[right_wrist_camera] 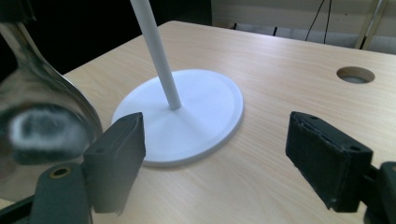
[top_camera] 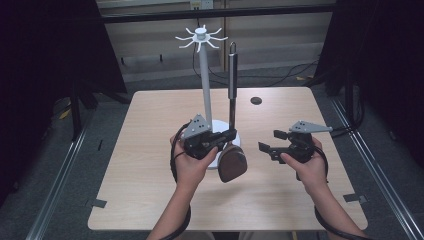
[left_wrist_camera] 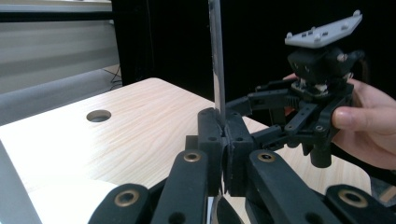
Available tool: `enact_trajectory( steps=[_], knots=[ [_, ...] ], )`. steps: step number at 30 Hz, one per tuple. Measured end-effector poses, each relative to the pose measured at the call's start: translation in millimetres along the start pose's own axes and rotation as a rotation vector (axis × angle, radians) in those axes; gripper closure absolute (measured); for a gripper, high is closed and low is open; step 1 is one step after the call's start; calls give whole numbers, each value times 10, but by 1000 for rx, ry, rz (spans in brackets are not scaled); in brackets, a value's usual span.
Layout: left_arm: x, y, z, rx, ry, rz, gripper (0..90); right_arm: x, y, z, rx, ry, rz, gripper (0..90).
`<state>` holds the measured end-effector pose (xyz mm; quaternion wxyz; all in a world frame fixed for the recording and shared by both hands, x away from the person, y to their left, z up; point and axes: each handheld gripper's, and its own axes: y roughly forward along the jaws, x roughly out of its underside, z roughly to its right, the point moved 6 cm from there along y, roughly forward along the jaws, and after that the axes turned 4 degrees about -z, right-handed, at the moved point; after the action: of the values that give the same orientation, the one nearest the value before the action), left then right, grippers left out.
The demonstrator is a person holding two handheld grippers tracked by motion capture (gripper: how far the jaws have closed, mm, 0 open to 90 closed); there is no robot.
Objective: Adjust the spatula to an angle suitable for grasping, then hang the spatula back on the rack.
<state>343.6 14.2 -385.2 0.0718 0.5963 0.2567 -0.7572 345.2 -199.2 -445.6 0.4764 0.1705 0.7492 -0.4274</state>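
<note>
— While the left gripper sits near the middle of the table, what is it pinching?

— Its jaws are shut tight on the thin handle of a shiny metal ladle. That ladle stands up straight, with its dark bowl low by the table.

— And the right gripper?

— It is off to the right, jaws wide apart with nothing between them.

— What is farther back?

— A white stand with hooks on top, just beside the ladle.
</note>
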Motion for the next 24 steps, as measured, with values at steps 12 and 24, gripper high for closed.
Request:
enact_trajectory(
  steps=[12,24],
  knots=[
    [34,-73,-41,-12,3,20,884,162,-2,88,38,-16,-28,151],
    [54,-103,-122,-30,-19,36,884,223,-25,118,51,-13,-38,142]
  ],
)
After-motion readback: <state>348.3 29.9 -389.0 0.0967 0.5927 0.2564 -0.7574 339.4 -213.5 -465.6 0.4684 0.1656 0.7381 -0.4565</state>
